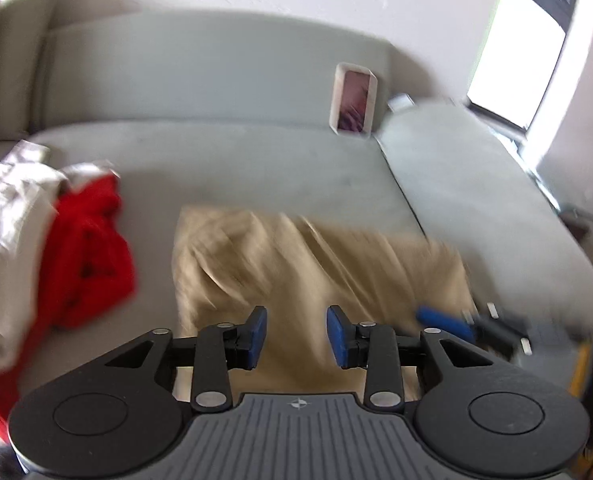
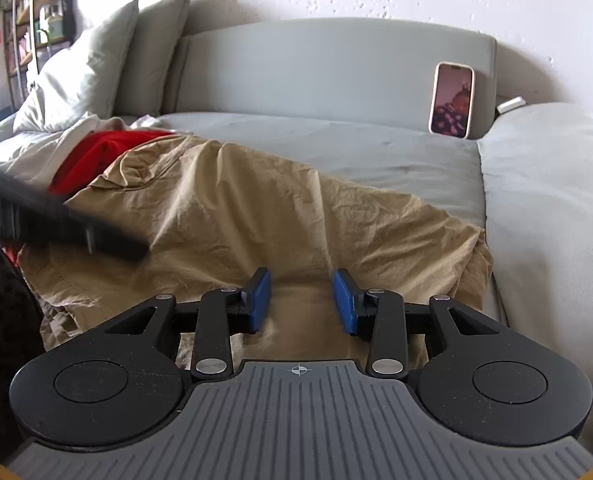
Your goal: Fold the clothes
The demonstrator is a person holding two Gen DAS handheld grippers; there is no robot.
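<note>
A tan garment (image 1: 312,268) lies spread and wrinkled on the grey sofa seat (image 1: 224,168); it also shows in the right wrist view (image 2: 256,220). My left gripper (image 1: 296,334) is open and empty just above its near edge. My right gripper (image 2: 302,300) is open and empty over the garment's near right part. The right gripper shows blurred at the garment's right corner in the left wrist view (image 1: 456,322). The left gripper shows as a dark blurred bar in the right wrist view (image 2: 68,220). A red garment (image 1: 88,256) and a white one (image 1: 8,208) lie heaped at the left.
A phone (image 2: 451,99) leans upright against the sofa backrest (image 2: 336,68). A grey cushion (image 2: 552,200) sits to the right. Pillows (image 2: 108,60) stand at the back left. A bright window (image 1: 516,48) is at the far right.
</note>
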